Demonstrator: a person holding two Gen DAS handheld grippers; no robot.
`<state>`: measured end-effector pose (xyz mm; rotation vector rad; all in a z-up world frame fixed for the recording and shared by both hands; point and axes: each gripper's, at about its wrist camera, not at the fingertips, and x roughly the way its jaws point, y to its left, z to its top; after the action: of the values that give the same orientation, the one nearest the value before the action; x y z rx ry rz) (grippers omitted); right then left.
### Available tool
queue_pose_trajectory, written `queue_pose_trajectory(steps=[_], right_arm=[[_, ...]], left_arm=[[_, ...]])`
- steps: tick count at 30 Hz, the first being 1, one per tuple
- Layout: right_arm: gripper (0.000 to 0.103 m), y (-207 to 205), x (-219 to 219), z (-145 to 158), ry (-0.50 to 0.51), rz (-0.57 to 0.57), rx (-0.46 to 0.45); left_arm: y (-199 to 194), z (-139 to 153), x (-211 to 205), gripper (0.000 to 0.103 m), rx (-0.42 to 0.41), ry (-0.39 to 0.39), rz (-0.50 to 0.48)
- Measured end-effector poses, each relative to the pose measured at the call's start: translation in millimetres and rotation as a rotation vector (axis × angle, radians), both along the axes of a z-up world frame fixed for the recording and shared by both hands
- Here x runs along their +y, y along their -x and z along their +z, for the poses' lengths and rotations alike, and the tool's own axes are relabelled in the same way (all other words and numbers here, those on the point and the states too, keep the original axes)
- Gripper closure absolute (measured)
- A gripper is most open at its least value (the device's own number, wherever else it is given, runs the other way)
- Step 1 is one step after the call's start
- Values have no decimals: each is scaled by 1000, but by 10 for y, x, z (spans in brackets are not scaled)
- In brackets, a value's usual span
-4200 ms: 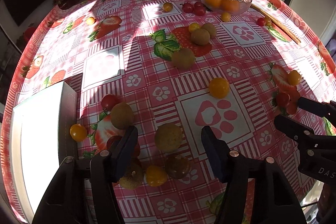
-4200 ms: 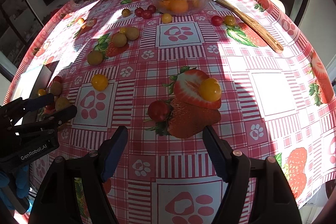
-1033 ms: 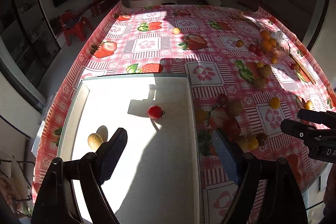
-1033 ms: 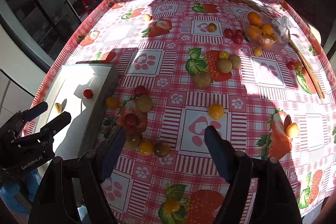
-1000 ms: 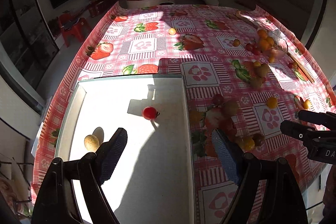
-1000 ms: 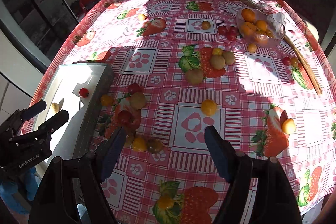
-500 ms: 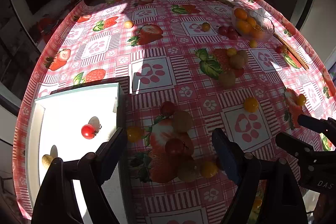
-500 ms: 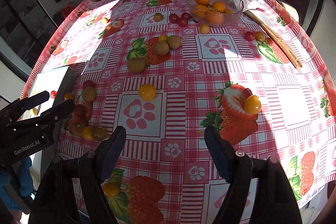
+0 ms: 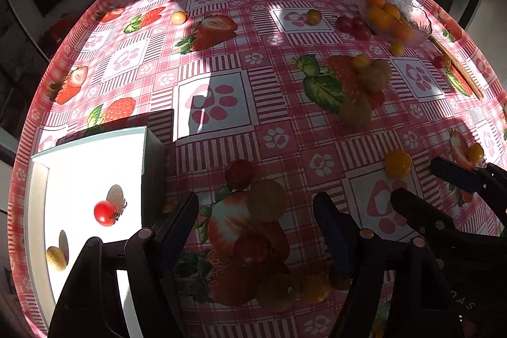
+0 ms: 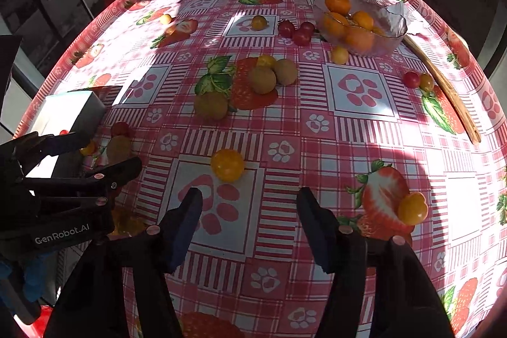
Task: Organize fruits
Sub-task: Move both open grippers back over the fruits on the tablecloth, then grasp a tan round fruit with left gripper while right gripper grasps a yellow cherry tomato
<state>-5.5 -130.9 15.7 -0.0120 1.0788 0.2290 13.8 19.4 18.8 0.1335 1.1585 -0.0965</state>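
My left gripper (image 9: 256, 211) hovers over a shaded cluster of fruit beside the white tray (image 9: 79, 148). Its jaws are closing, and the pads touch nothing. A kiwi (image 9: 267, 200) and a red tomato (image 9: 250, 247) show between its fingers. The tray holds a red cherry tomato (image 9: 105, 213) and a small yellowish fruit (image 9: 56, 258). My right gripper (image 10: 250, 205) is also closing, with only tablecloth between its fingers. A yellow tomato (image 10: 227, 164) lies just beyond its tips. The left gripper (image 10: 98, 151) appears at the left edge of the right wrist view.
A glass bowl (image 10: 393, 30) of oranges stands at the far right. Beside it lies a long wooden stick (image 10: 443, 87). Three kiwis (image 10: 263, 79) sit mid-table, and red tomatoes (image 10: 301, 32) lie near the bowl. Another yellow tomato (image 10: 412, 208) rests at the right.
The left gripper has swung right from above the tray to over the fruit cluster, and lower. The right gripper has come down nearer the yellow tomato. Both pairs of jaws have narrowed.
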Motion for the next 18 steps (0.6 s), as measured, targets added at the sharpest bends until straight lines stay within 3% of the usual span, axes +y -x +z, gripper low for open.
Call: queue_pose_trajectory(steps=[1,6,11,14,18], right_arm=[[39,-13,16,-10,2,4,-1],[44,-68,83,-29,27,22,-19],[64,-103,140,-28,58,43,-36],[78,-115,143,-20,43,50,-35],[78,-86,42,8,-31,29,-12]], left_arm=[[-16,-33,13,40,20,5,5],[-20,-47,50,45,9,42,21],[-16,-24,-33,75,-9,52,-3],[7,-17,-21,76,-17,65,7],[88,53,75,76,-31,122,22]])
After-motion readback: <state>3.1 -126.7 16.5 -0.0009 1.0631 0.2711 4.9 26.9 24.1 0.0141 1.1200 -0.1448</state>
